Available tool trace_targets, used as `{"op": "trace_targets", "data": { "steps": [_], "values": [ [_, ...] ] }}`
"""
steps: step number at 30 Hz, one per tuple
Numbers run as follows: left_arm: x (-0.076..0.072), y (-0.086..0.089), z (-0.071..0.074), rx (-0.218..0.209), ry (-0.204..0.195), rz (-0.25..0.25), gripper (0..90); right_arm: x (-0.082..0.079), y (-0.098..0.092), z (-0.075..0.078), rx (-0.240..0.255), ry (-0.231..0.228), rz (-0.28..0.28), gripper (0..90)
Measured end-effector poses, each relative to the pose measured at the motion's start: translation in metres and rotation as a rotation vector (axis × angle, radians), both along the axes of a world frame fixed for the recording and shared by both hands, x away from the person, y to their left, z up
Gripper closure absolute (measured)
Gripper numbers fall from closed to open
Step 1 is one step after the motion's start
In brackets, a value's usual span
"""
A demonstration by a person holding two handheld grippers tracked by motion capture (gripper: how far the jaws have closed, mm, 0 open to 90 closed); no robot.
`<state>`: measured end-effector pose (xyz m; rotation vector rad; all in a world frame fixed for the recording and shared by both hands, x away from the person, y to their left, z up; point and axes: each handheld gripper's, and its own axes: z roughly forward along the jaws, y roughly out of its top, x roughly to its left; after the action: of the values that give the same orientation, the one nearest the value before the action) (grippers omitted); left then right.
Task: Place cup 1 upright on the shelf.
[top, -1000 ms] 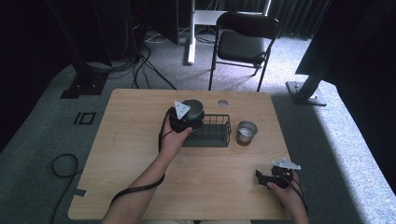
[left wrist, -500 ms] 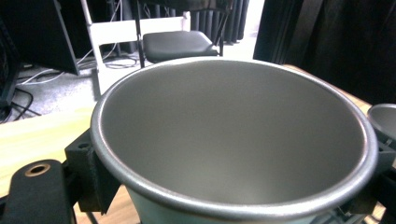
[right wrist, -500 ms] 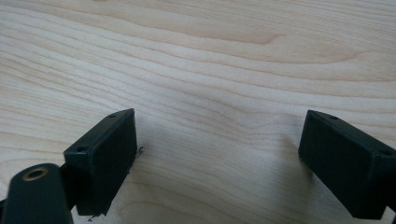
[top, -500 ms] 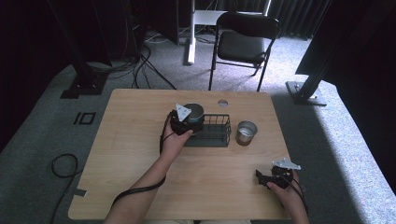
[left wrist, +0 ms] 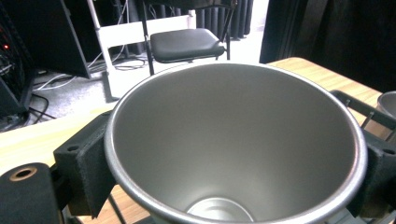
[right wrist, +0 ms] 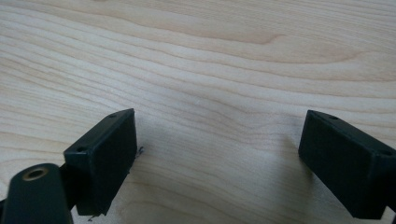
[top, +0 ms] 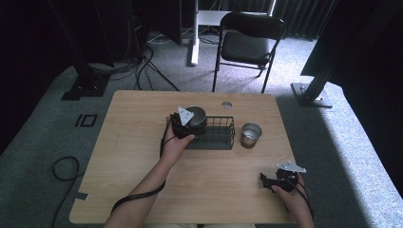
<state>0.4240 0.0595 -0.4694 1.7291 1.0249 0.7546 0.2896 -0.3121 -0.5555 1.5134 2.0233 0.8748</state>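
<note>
The steel cup [left wrist: 233,140] sits clamped between the jaws of the left gripper [top: 186,124], its mouth open toward the camera and its tapered wall bare and smooth. In the high view it hangs over the left end of the black wire basket [top: 219,140], roughly at 11 o'clock from the table's middle. It looks thin-walled, light and stiff, but slick; I judge the grip safest just under the rolled rim, where the two pads [left wrist: 86,161] now press from either side, since the taper would let it slide lower down.

Count: two steel cups, the held one and a second cup [top: 250,135] standing just beside the basket at its 3 o'clock. One basket. One wooden table [top: 138,142]. One folding chair [top: 247,45] beyond the far edge at 12 o'clock.

The right gripper [top: 278,179] rests at about 5 o'clock, jaws spread wide over bare wood, holding nothing.
</note>
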Motion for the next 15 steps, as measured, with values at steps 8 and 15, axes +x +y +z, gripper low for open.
{"op": "trace_targets", "data": {
  "steps": [8,15],
  "values": [
    [-0.006,0.005,-0.001,-0.002,0.037,-0.022,10.0,0.0,0.0,0.0,0.0,0.0,0.0,11.1],
    [-0.013,0.01,0.001,-0.018,0.05,-0.028,10.0,0.0,0.0,0.0,0.0,0.0,0.0,11.1]
  ]
}}
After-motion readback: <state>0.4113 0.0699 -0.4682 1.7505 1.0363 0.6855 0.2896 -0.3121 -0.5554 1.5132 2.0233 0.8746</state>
